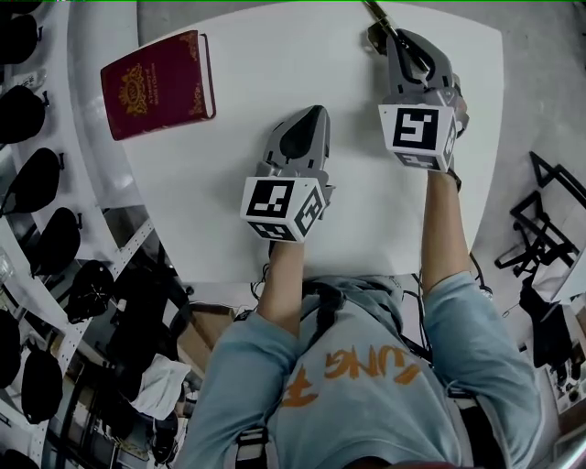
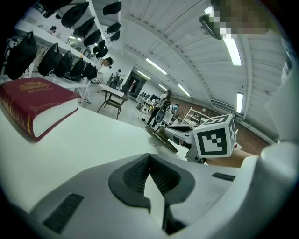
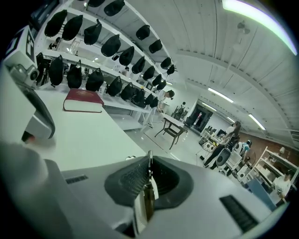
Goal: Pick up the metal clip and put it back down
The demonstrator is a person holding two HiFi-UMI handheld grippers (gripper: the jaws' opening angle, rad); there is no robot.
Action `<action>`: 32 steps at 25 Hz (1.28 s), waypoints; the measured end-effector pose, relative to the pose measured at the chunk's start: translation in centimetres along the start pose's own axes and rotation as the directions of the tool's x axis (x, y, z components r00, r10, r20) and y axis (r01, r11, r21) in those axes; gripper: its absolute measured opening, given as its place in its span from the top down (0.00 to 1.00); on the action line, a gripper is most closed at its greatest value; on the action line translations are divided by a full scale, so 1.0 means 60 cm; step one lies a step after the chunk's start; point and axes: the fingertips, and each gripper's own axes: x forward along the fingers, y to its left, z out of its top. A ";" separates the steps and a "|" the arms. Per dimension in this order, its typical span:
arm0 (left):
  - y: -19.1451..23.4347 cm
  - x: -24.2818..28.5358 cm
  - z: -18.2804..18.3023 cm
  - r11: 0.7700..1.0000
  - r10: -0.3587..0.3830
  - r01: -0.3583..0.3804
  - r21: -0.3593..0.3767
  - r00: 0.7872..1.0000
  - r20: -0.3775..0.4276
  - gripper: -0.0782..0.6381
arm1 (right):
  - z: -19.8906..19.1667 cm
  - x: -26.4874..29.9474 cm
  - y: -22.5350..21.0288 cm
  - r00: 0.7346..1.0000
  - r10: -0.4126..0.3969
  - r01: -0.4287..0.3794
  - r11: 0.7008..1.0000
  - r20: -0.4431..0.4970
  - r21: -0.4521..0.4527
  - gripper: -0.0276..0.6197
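The metal clip is a thin brass-coloured strip that sticks out past my right gripper at the far right corner of the white table. In the right gripper view the clip stands edge-on between the ribbed pads, with the right gripper shut on it. My left gripper rests near the table's middle, about a hand's width left of the right one. Its jaws meet at the tips in the left gripper view and hold nothing.
A thick red book lies at the table's far left corner. Shelves of black caps and bags run along the left. A black stand sits on the floor at right. The table's near edge is by the person's chest.
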 end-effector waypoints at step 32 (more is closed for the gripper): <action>-0.095 -0.125 0.058 0.993 0.015 -0.030 0.110 0.991 0.132 0.86 | 0.018 -0.189 0.045 0.963 0.092 -0.231 0.767 0.254 0.598 0.88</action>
